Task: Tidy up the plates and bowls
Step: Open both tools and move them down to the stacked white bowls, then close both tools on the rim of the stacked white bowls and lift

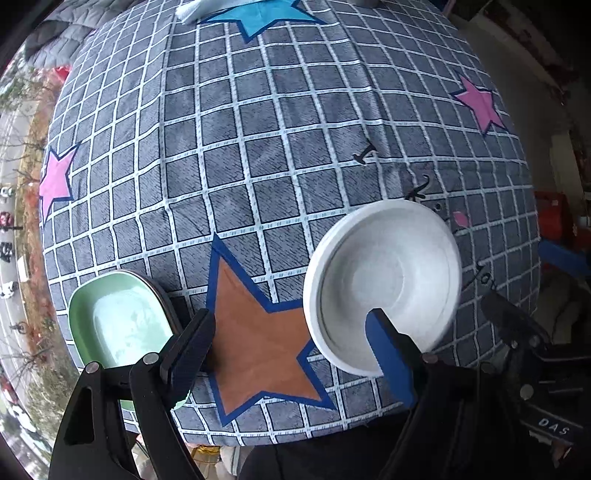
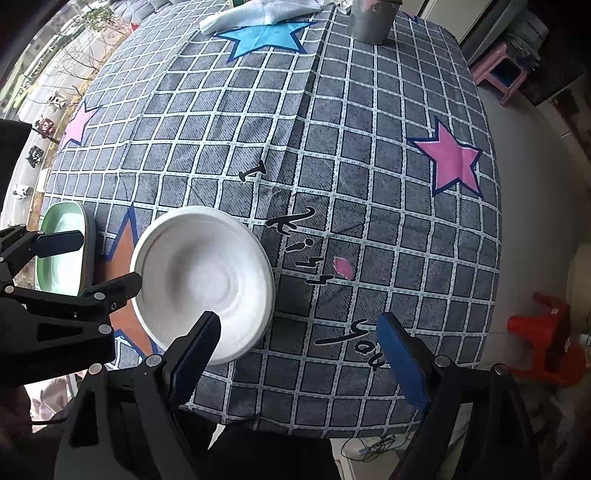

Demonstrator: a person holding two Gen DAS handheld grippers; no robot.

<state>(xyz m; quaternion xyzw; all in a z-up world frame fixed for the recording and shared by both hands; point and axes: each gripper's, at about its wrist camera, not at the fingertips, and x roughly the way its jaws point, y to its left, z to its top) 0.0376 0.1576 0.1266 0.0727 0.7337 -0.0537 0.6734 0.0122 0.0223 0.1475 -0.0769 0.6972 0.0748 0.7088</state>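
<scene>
A white round bowl [image 1: 384, 284] sits on the checked tablecloth near the table's front edge; it also shows in the right wrist view [image 2: 203, 273]. A pale green oval dish [image 1: 118, 321] lies to its left, seen too in the right wrist view [image 2: 62, 251]. My left gripper [image 1: 291, 332] is open and empty, hovering over the brown star between the two dishes; its right finger overlaps the bowl's near rim. My right gripper [image 2: 299, 336] is open and empty, just right of the bowl, its left finger over the bowl's near edge.
A folded light-blue cloth [image 2: 258, 14] and a grey metal cup [image 2: 373, 22] stand at the table's far side. The front table edge [image 2: 295, 424] is close below the grippers. A red stool [image 2: 546, 343] and pink stool [image 2: 502, 70] stand on the floor to the right.
</scene>
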